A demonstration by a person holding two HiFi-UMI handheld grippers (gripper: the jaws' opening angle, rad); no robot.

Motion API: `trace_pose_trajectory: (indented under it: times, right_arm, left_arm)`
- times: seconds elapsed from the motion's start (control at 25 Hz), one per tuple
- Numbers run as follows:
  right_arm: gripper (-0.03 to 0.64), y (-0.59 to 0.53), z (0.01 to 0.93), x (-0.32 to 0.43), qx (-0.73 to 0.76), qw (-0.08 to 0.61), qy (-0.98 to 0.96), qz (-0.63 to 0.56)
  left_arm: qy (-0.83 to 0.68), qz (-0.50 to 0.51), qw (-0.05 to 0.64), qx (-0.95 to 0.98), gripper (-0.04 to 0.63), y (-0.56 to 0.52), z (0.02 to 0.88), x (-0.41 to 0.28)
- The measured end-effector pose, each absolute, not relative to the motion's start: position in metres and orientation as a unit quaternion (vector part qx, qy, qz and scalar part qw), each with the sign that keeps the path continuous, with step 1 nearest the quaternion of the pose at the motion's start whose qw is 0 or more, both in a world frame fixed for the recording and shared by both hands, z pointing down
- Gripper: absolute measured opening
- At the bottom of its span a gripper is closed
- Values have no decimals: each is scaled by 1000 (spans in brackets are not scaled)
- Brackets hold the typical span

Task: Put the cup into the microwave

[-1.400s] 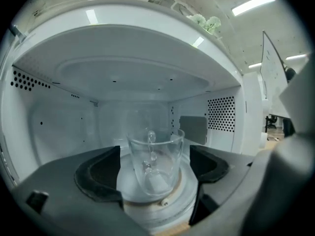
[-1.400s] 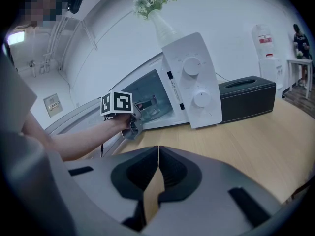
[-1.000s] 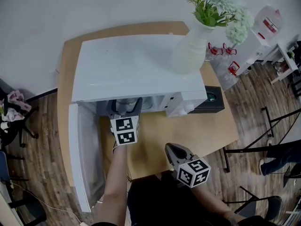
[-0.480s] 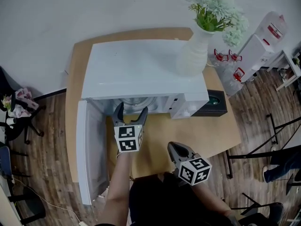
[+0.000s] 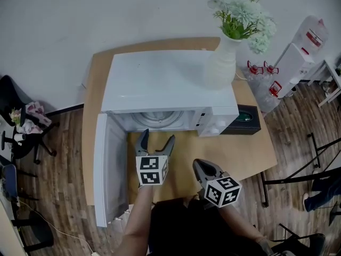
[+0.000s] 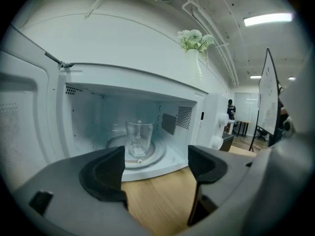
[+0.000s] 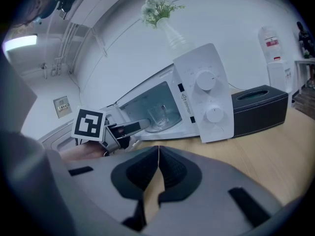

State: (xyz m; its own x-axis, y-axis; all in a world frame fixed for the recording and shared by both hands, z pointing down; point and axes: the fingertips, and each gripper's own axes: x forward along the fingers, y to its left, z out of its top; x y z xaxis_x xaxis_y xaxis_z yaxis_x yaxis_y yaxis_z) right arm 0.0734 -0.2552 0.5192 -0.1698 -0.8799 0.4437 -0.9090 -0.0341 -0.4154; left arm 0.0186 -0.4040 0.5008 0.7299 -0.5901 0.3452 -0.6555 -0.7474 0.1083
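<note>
So, head view: the left gripper (image 5: 157, 138) hangs low-center in front of the open microwave (image 5: 165, 79), forearm running straight up the frame, jaws spread wide with nothing in them. The right gripper (image 5: 200, 165) sits lower right, pinched closed and empty.

Left gripper view: the clear cup (image 6: 138, 137) stands on the glass turntable (image 6: 156, 152) inside the microwave, just left of center.

Right gripper view: the label (image 7: 183, 102) beside the two dials (image 7: 205, 81) is too small to read.
</note>
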Motion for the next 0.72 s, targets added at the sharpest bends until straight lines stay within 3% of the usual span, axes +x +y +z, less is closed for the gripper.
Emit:
trace_pose_trajectory:
  times: [0.24, 0.72]
  right_arm:
    - [-6, -257, 518, 70, 641, 21, -701, 312]
    - [-6, -262, 517, 68, 633, 18, -712, 302]
  left_arm:
    - [-330, 145, 110, 926, 387, -377, 492, 7]
    - [-356, 127, 130, 917, 216, -344, 473, -25]
